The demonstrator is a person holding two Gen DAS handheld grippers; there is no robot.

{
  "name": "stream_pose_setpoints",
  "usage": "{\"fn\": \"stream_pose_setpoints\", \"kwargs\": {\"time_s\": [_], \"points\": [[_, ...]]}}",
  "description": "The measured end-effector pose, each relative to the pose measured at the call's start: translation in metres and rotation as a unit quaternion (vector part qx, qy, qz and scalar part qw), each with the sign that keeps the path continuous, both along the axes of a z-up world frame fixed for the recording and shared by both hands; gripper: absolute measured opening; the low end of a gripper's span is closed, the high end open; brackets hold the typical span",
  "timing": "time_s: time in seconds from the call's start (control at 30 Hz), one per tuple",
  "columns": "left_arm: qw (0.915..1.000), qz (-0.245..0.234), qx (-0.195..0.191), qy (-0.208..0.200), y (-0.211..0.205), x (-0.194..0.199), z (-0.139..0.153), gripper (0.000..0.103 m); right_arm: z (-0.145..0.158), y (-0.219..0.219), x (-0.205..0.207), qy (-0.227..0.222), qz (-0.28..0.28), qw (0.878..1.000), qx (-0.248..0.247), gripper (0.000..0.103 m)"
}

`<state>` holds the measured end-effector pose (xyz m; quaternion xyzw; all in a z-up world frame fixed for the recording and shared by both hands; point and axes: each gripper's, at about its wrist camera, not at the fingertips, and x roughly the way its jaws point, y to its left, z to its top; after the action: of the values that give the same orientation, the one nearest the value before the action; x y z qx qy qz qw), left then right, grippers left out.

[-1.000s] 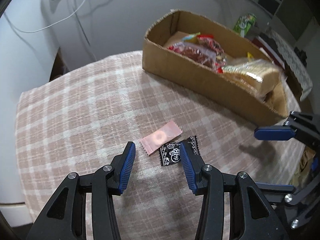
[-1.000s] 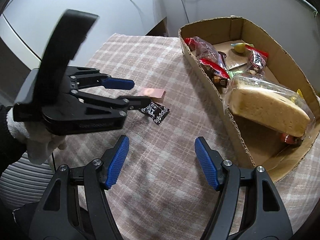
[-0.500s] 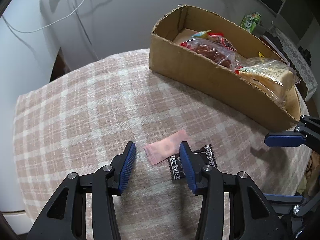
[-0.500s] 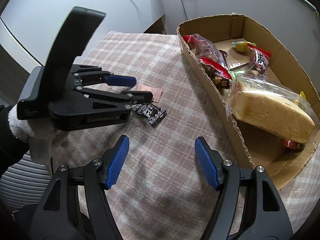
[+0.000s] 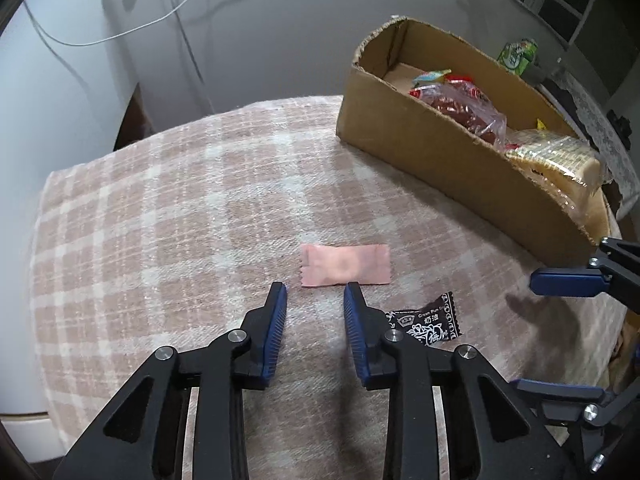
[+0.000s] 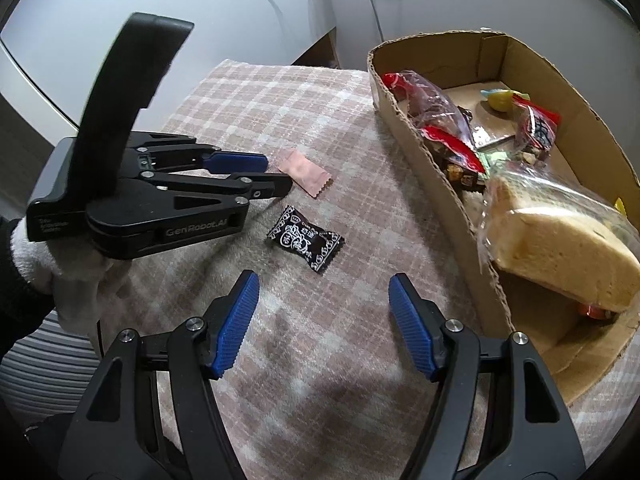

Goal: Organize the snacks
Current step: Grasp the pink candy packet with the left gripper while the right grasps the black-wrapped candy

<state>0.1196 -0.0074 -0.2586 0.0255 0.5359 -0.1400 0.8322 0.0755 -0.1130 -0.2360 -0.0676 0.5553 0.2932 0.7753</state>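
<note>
Most snacks are already sitting in the cardboard box (image 5: pixel 460 168) at upper right; the pink candy (image 5: pixel 346 265) and black candy (image 5: pixel 426 322) are still lying mid-frame on the plaid cloth (image 5: pixel 180 216). The left gripper (image 5: pixel 315 297) has just been narrowing, nothing between its jaws; the right gripper (image 6: pixel 324 286) is staying spread and empty.

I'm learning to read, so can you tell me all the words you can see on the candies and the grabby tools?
"GenRobot.AI": on the side of the left gripper.
"Cream Plum": on the black candy wrapper; the rest of that line is cut off, and the Chinese characters under it are too small to read surely.
Small white label on the left gripper's rear: too blurred.
Pink candy wrapper: no words.
Packets in the cardboard box: print unreadable.
</note>
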Motion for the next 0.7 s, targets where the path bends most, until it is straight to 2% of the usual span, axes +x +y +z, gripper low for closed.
{"fn": "stream_pose_setpoints", "kwargs": {"time_s": [0.03,0.17,0.27,0.3,0.4,0.5,0.6,0.7], "points": [[1.0,0.002,0.0,0.001,0.002,-0.002,0.001,0.028,-0.001,0.002,0.001,0.001,0.001,1.0,0.0,0.066],[0.9991,0.008,-0.04,0.014,0.013,-0.007,0.005,0.028,-0.004,0.01,0.002,-0.005,0.01,1.0,-0.005,0.066],[0.9995,0.0,-0.029,0.011,0.013,-0.008,0.006,0.031,-0.006,0.015,0.004,-0.01,0.013,1.0,-0.008,0.066],[0.9994,0.0,-0.033,0.013,0.009,-0.004,0.007,0.036,-0.006,0.015,0.005,-0.01,0.014,1.0,-0.007,0.066],[0.999,0.001,-0.042,0.013,0.005,0.003,0.008,0.038,-0.008,0.014,0.005,-0.007,0.009,1.0,-0.009,0.066],[0.9992,-0.006,-0.037,0.015,-0.006,0.01,0.007,0.047,-0.011,0.013,0.005,-0.006,0.005,1.0,-0.011,0.066],[0.9994,-0.004,-0.03,0.018,-0.015,0.014,0.002,0.049,-0.012,0.009,0.004,-0.004,0.001,1.0,-0.012,0.066],[0.9999,-0.003,-0.012,0.004,-0.023,0.017,-0.002,0.049,-0.012,0.012,0.004,-0.006,0.002,1.0,-0.014,0.066]]}}
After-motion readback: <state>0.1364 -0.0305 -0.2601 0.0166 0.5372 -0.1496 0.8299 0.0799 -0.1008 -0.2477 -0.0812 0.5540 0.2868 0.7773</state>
